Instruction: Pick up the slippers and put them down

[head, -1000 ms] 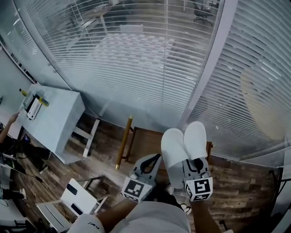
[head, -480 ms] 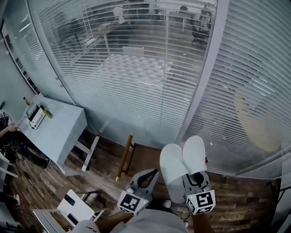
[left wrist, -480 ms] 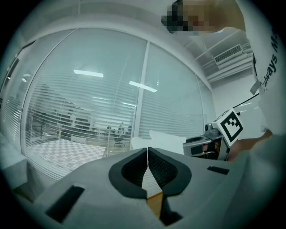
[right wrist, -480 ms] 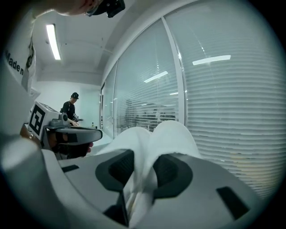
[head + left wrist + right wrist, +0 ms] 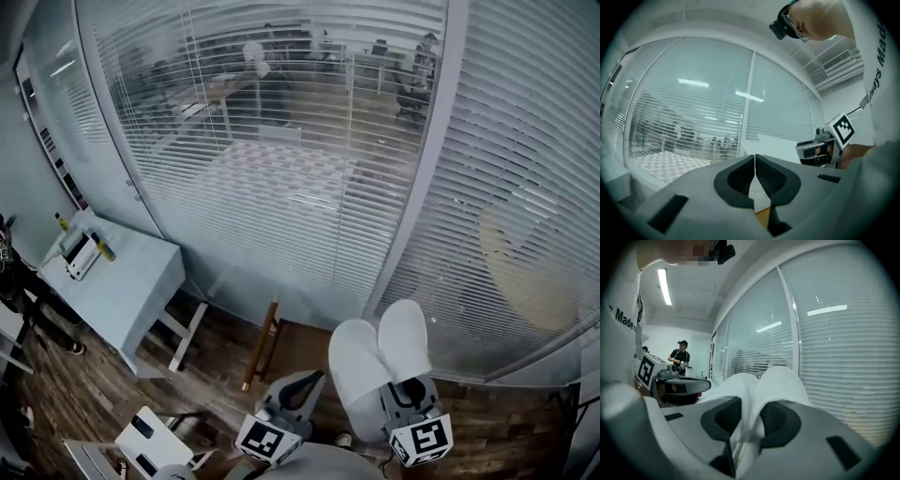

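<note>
Two white slippers are pressed side by side, toes pointing away from me, toward the glass wall. My right gripper is shut on their heel ends. In the right gripper view the slippers stand up between the dark pads, and its jaws have just been closing on them. My left gripper hangs just left of the slippers, holding nothing. Its pads meet at the tips in the left gripper view, so it is shut. Both grippers are held well above the floor.
Below the grippers stands a low wooden stand with a wooden post at its left. A pale table is at the left and a white chair at the bottom left. A glass wall with blinds fills the front. A person stands far off.
Both grippers have risen, the right one carrying the slippers up with it. The head view has tilted up, so more of the glass wall shows. The right jaws have closed a little.
</note>
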A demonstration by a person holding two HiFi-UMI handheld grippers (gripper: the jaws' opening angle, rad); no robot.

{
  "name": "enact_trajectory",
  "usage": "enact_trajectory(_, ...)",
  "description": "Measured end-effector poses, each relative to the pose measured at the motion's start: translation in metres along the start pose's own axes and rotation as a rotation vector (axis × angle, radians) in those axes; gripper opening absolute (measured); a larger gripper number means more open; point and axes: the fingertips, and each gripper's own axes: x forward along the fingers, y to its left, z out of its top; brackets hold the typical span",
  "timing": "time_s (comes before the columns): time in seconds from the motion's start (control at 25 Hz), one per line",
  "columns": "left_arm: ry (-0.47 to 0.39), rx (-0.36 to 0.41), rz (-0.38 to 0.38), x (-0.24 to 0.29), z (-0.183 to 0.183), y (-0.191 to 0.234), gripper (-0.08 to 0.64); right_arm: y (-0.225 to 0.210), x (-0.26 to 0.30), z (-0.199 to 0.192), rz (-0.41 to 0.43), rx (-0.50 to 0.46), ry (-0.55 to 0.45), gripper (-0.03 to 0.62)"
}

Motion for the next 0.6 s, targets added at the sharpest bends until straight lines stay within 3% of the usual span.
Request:
enact_trajectory(0.24, -0.043, 0.016, -0.003, -0.009, 0.005, 0.001, 0.014, 0.009, -0.003, 0.005, -0.005, -0.012, -0.022, 0.093)
enact_trajectory(0.4, -0.016, -0.029, -0.010, -0.011, 0.008, 0.009, 0.014, 0.011, 0.003, 0.008, -0.026, -0.006, -0.032, 0.064)
enact_trajectory(0.6, 0.009, -0.003, -0.033, -0.017, -0.003, 0.021, 0.014, 0.015, 0.007, 0.007, -0.070, -0.006, -0.040, 0.048)
